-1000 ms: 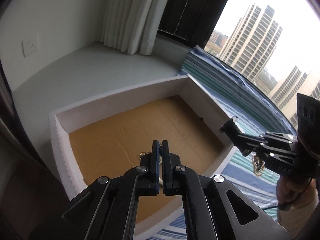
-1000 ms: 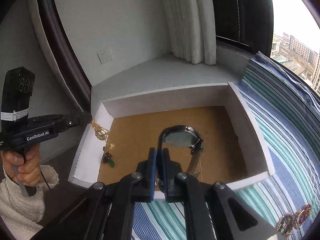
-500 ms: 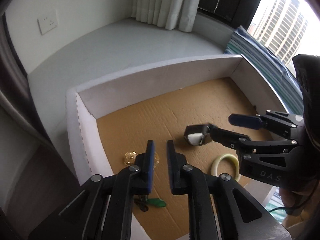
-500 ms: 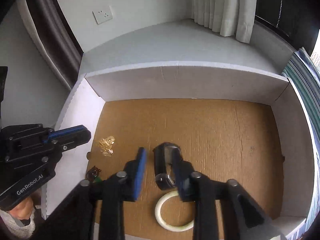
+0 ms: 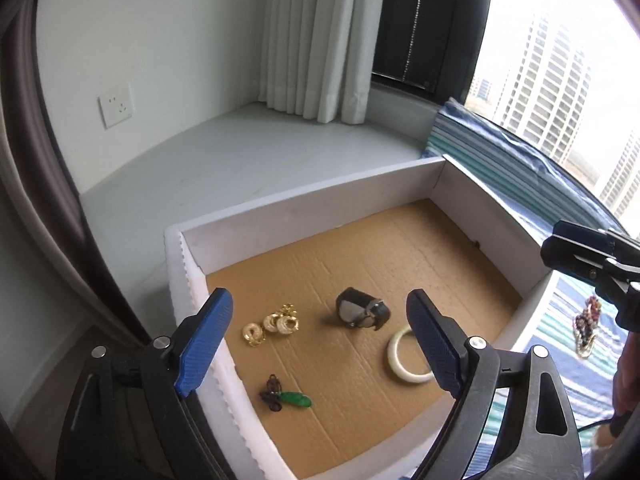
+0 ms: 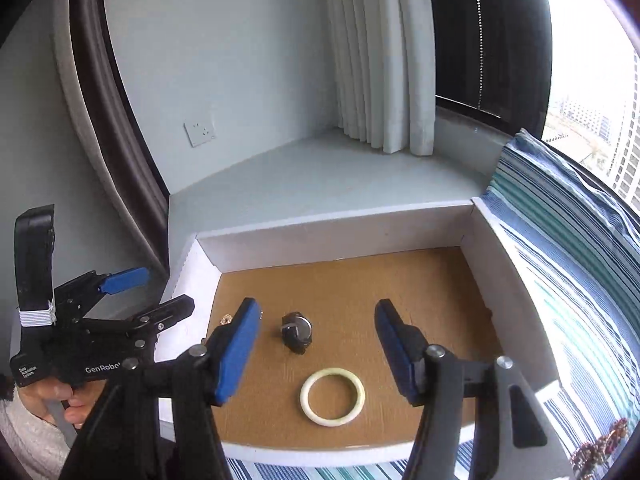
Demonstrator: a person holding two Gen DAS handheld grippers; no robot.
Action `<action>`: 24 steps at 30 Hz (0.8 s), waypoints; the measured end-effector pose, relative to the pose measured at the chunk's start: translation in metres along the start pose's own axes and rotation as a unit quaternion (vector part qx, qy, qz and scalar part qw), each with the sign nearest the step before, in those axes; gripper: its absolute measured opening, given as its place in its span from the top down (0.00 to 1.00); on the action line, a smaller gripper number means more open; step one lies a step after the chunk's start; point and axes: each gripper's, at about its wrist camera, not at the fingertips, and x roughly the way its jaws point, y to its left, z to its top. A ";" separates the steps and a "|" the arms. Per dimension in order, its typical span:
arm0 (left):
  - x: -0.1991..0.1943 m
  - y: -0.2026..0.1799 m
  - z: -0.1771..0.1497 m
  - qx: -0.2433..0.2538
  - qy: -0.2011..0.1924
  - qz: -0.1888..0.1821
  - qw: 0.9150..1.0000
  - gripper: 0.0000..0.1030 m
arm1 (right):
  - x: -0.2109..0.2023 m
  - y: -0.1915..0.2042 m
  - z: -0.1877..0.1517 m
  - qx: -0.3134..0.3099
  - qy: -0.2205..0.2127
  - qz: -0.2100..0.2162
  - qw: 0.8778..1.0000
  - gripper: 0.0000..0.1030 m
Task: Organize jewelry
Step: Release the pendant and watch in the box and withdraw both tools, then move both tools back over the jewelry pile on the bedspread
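Observation:
A white box (image 5: 320, 204) with a brown cardboard floor holds a black watch (image 5: 362, 313), a cream bangle (image 5: 406, 356), gold earrings (image 5: 272, 323) and a green pendant (image 5: 286, 397). My left gripper (image 5: 320, 340) is open and empty above the box's near left side. My right gripper (image 6: 316, 348) is open and empty above the box's front edge. From the right wrist view I see the watch (image 6: 297, 332) and the bangle (image 6: 333, 397) lying below it, and the left gripper (image 6: 154, 292) at the box's left wall. A beaded piece (image 5: 586, 330) lies on the striped cloth outside the box.
The box sits on a blue and green striped cloth (image 6: 568, 264) beside a grey window ledge (image 5: 248, 152). White curtains (image 6: 380, 60) hang at the back. A wall socket (image 5: 116, 105) is on the left wall. A beaded piece (image 6: 600, 444) lies right of the box.
Both grippers opened wide and pulled back from the box. The right one let go of the watch, which now lies on the box floor. The left one released the gold earrings earlier.

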 end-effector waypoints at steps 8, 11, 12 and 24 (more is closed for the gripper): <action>-0.023 -0.107 -0.045 0.084 0.011 -0.123 0.989 0.09 | -0.080 -0.045 -0.117 0.068 -0.013 -0.108 0.992 0.39; -0.020 -0.148 -0.068 0.113 0.035 -0.156 0.981 0.08 | -0.114 -0.067 -0.163 0.107 -0.010 -0.164 0.981 0.39; -0.021 -0.162 -0.076 0.120 0.045 -0.167 0.978 0.08 | -0.125 -0.073 -0.177 0.119 -0.007 -0.186 0.975 0.39; -0.027 -0.247 -0.161 0.205 0.110 -0.216 0.948 0.08 | -0.205 -0.106 -0.314 0.243 0.028 -0.319 0.916 0.39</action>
